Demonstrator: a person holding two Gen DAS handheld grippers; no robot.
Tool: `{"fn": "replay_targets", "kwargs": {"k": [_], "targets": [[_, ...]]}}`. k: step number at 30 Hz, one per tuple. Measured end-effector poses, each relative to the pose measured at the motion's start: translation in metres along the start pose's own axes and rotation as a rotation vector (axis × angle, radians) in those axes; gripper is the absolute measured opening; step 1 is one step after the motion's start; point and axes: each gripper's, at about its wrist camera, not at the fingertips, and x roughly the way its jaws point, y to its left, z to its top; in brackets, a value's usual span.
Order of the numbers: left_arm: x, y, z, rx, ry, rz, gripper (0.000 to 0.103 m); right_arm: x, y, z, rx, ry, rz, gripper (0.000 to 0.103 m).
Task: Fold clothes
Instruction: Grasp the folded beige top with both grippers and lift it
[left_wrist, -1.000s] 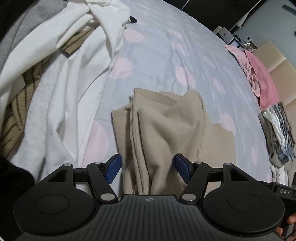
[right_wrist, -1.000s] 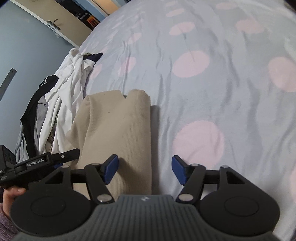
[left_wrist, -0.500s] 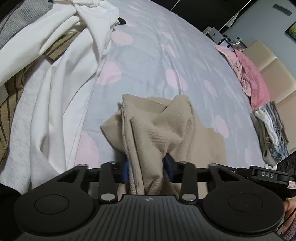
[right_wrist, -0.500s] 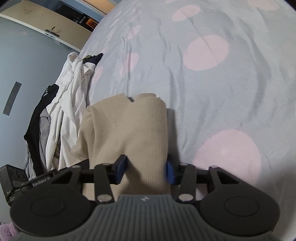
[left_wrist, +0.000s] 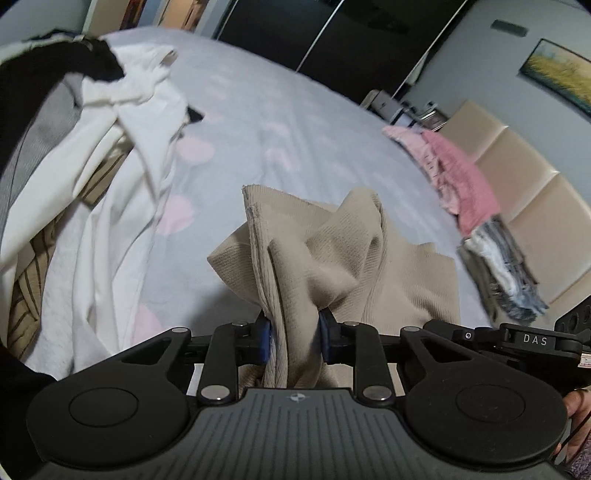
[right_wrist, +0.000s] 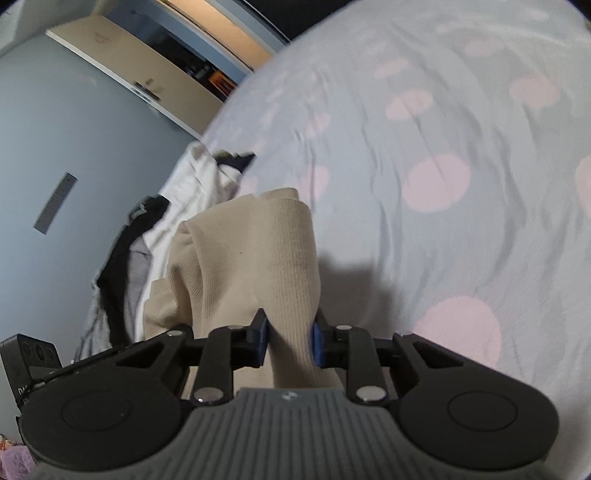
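Left gripper (left_wrist: 294, 338) pinched tight on a bunched fold of the beige ribbed knit garment (left_wrist: 325, 258), blue pads (left_wrist: 264, 339) sunk into the soft cloth; right gripper (right_wrist: 288, 338) likewise clamped on a rolled, smoother edge of the same beige knit (right_wrist: 251, 266). Between the two, fine vertical ribbing, a stitched hem standing up in a stiff ridge, deep creases fanning out from the left pinch, the rest draped loosely above and onto the pale grey bedsheet with pink round spots (left_wrist: 295, 147). To the left side, close beside the beige cloth, a rumpled heap of white, grey, black and tan-striped clothes (left_wrist: 110, 166), limp and tangled. At the far right edge of the bed, well apart, a folded stack of pink and grey-white clothes (left_wrist: 465, 192) against a padded cream headboard (left_wrist: 524, 192). Wide wrinkled sheet open ahead of the right gripper (right_wrist: 443, 166). Compared with a second ago: both pairs of fingers then spread wide with the cloth flat on the sheet, now closed on it and raised, the fabric gathered up and the far room walls in sight.
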Motion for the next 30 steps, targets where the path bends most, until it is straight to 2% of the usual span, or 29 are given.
{"fn": "replay_targets", "kwargs": {"k": [5,10,15,24,30], "targets": [[-0.016,-0.033,-0.004,0.039,-0.028,-0.059,0.022,-0.043,0.003,0.001,-0.042,-0.062,0.008,0.026],[-0.019,-0.079,-0.006,0.096,-0.032,-0.146,0.022,-0.101,-0.011,0.001,-0.049,-0.112,0.003,0.026],[-0.009,-0.141,-0.008,0.175,0.001,-0.275,0.022,-0.171,-0.038,0.010,-0.040,-0.170,-0.038,0.026],[0.047,-0.282,-0.021,0.352,0.119,-0.496,0.021,-0.318,-0.100,0.040,-0.069,-0.275,-0.177,0.026],[0.093,-0.362,-0.054,0.440,0.206,-0.608,0.021,-0.403,-0.151,0.046,-0.012,-0.338,-0.302,0.026]]}}
